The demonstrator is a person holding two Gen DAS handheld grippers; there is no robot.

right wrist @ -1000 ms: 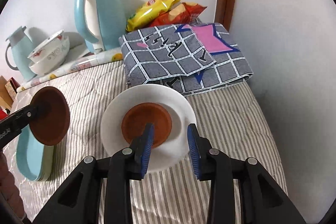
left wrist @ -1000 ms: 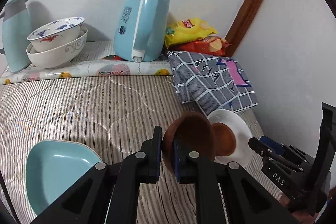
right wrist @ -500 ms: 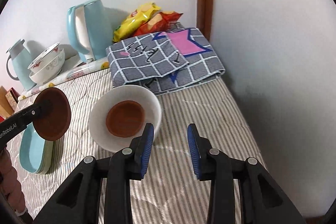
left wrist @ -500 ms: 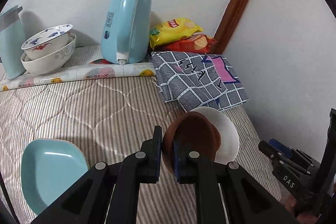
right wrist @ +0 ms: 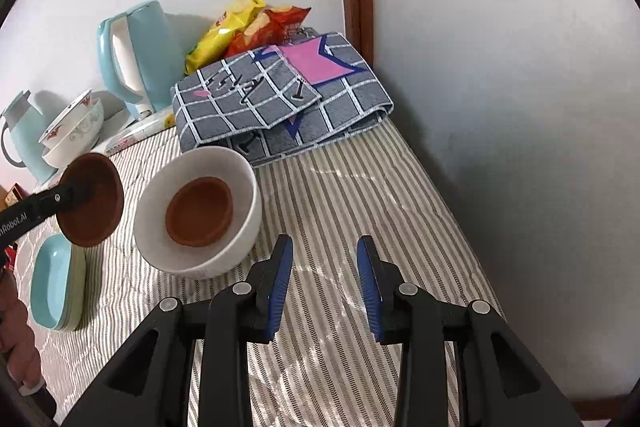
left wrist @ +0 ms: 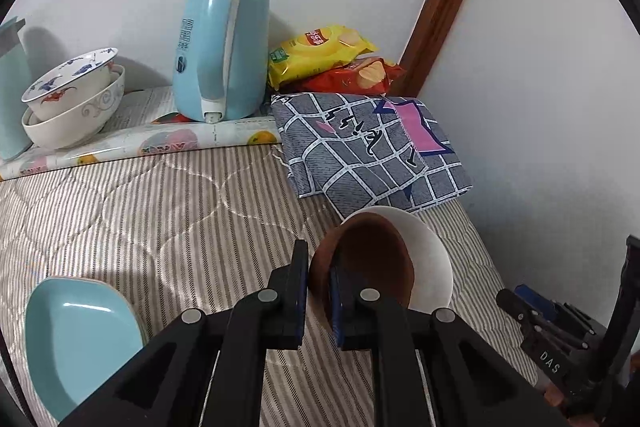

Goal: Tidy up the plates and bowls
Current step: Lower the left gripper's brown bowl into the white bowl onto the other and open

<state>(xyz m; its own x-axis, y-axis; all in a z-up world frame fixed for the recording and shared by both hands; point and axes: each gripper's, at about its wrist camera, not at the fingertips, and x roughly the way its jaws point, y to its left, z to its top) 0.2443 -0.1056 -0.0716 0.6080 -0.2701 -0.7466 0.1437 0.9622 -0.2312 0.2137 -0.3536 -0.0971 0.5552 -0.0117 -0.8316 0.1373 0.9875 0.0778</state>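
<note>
Now L gripper [left wrist: 319, 281] tilted, clamping brown saucer [left wrist: 370, 261].

I've pulled my right gripper [right wrist: 324, 285] back from the white bowl [right wrist: 248, 187]; its open fingers, which framed the bowl a second ago, now sit over bare striped bedcover [right wrist: 344, 211] toward the wall-side edge. My left gripper [left wrist: 319, 291] has carried its brown dish [left wrist: 376, 259] closer, overlapping the bowl's rim in its own view.

A striped quilted bed [right wrist: 332, 195] carries everything. On it sit a white bowl [right wrist: 244, 223], stacked blue plates [right wrist: 52, 287], a folded checked cloth [right wrist: 280, 99] by the wall, and a patterned mat [left wrist: 132, 143] at the far edge.
</note>
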